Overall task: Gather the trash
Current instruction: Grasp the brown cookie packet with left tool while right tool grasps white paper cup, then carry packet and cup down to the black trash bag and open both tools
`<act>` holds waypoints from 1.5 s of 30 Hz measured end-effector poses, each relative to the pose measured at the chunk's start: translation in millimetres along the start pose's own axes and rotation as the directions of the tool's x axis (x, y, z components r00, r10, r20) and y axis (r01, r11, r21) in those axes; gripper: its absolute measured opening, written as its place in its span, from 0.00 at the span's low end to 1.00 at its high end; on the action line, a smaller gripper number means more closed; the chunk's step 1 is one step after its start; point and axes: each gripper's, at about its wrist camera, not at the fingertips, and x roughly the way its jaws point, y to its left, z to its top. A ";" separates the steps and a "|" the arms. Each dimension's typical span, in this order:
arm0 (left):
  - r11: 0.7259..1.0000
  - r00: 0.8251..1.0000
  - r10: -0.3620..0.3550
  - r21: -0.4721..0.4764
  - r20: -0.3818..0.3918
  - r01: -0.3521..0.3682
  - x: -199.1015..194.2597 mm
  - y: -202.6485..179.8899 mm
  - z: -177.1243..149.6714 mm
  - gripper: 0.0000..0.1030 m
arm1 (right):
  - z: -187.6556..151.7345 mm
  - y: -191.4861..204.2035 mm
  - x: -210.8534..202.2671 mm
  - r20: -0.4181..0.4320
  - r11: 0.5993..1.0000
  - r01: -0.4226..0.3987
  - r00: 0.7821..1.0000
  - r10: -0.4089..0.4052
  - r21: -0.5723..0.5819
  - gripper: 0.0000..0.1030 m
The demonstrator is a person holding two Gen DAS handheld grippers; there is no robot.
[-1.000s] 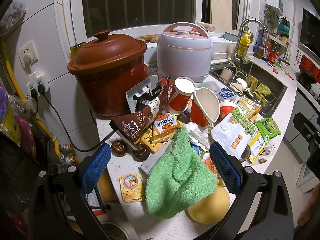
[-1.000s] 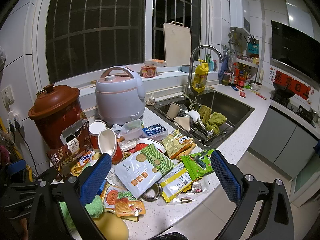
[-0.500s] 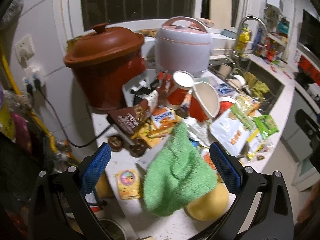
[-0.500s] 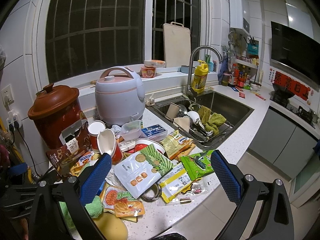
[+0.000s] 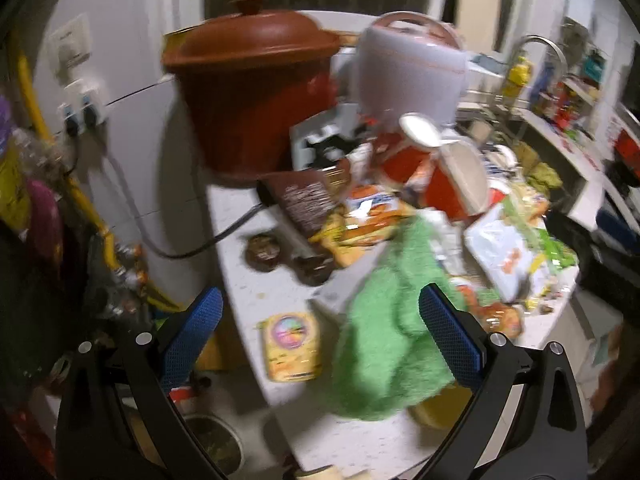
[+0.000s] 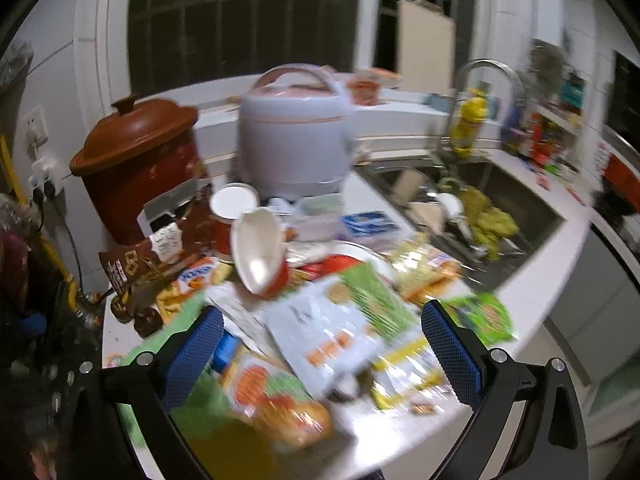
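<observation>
both views blurred. left claw (image 5: 318, 330) and right claw (image 6: 322, 346) released, holding nothing. trash wrappers (image 6: 332, 328) heaped on the counter (image 5: 256, 280); red cups (image 6: 260, 256) at twelve o'clock look empty; sink (image 6: 516, 208) at two o'clock holds dishes.

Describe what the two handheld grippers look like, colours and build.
Both look alike. The left gripper and the right gripper each have two black angular arms studded with round silver bolts, ending in flat blue pads with a fine mesh-like texture. No cables or markings show on either. The jaws on both stand wide apart.
</observation>
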 end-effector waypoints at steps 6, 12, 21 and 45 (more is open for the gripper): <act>0.995 0.996 0.076 -0.062 -0.053 -0.079 4.7 26.5 -8.2 0.94 | 28.9 34.9 85.2 -0.135 0.996 -0.061 0.989 0.052 -0.068 0.95; 0.995 0.999 0.043 -0.089 -0.001 -0.043 5.4 43.7 -7.7 0.94 | 34.0 41.3 135.7 -0.263 0.996 -0.052 0.964 0.031 -0.072 0.54; 0.999 0.999 -0.040 0.007 -0.029 0.040 70.7 32.3 34.9 0.94 | 38.5 40.7 102.4 -0.192 0.993 -0.077 0.980 0.058 -0.094 0.31; 0.921 0.972 -0.235 0.313 -0.028 0.232 65.3 -14.5 73.8 0.38 | 16.0 6.2 20.8 -0.092 0.990 -0.140 0.986 0.138 -0.016 0.32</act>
